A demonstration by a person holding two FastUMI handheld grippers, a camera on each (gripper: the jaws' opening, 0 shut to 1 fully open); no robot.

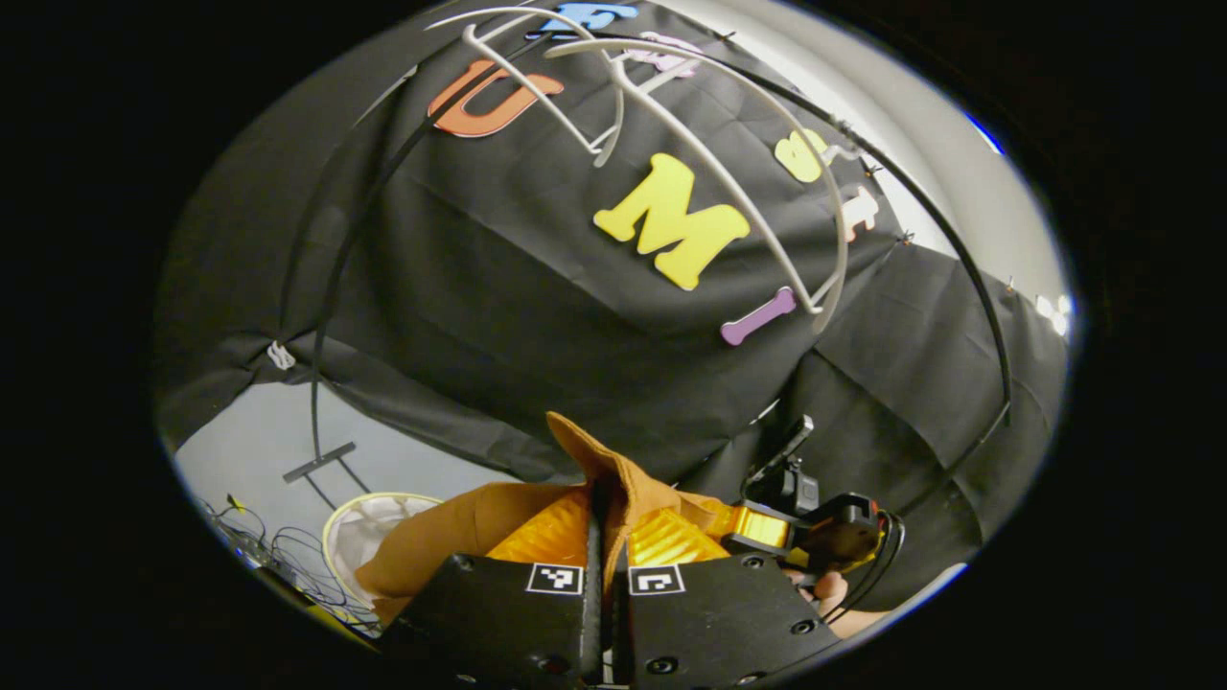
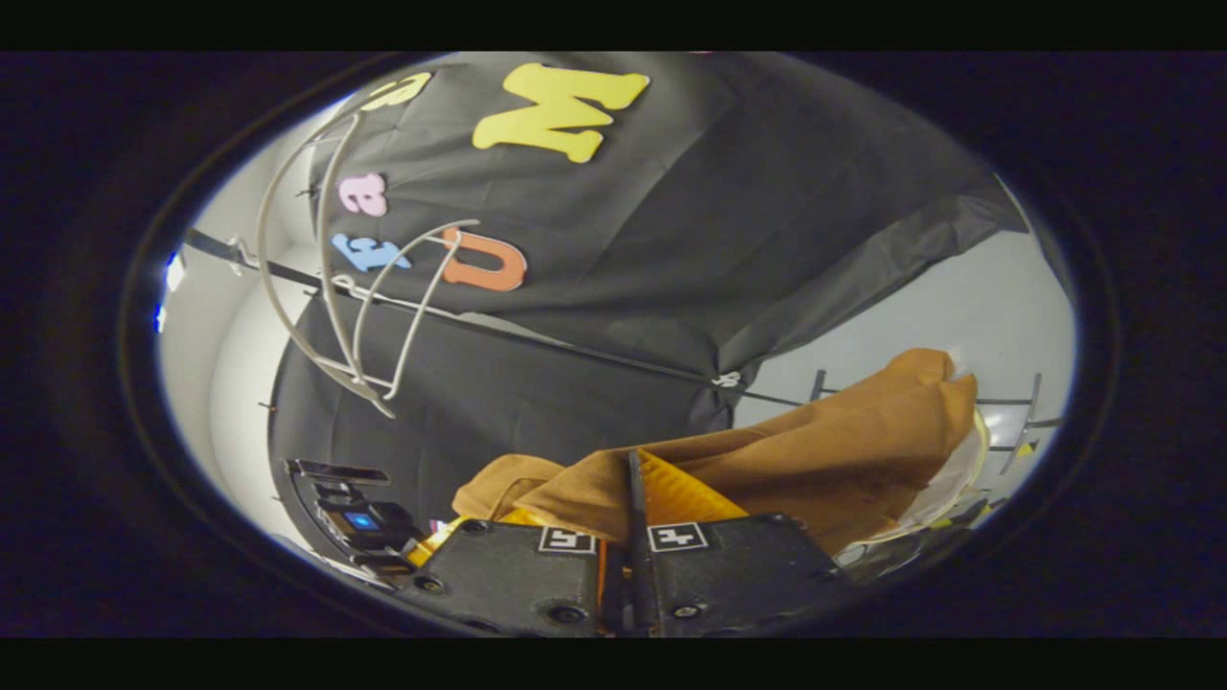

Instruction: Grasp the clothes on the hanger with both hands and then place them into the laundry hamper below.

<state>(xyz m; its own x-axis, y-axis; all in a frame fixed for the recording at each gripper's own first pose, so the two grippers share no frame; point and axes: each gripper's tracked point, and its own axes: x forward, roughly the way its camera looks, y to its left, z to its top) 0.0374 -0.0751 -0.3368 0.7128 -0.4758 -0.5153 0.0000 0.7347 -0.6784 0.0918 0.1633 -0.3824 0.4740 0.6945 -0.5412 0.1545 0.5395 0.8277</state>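
1. Brown-orange cloth garment (image 1: 613, 479) is pinched between the closed fingers of the left hand-held gripper (image 1: 606, 537), bunched just ahead of it.
2. Right hand-held gripper (image 2: 633, 508) is likewise clamped on the garment (image 2: 824, 450).
3. Pale empty plastic hanger (image 1: 690, 163) is seen above, white mesh laundry hamper (image 1: 359, 537) below-left.
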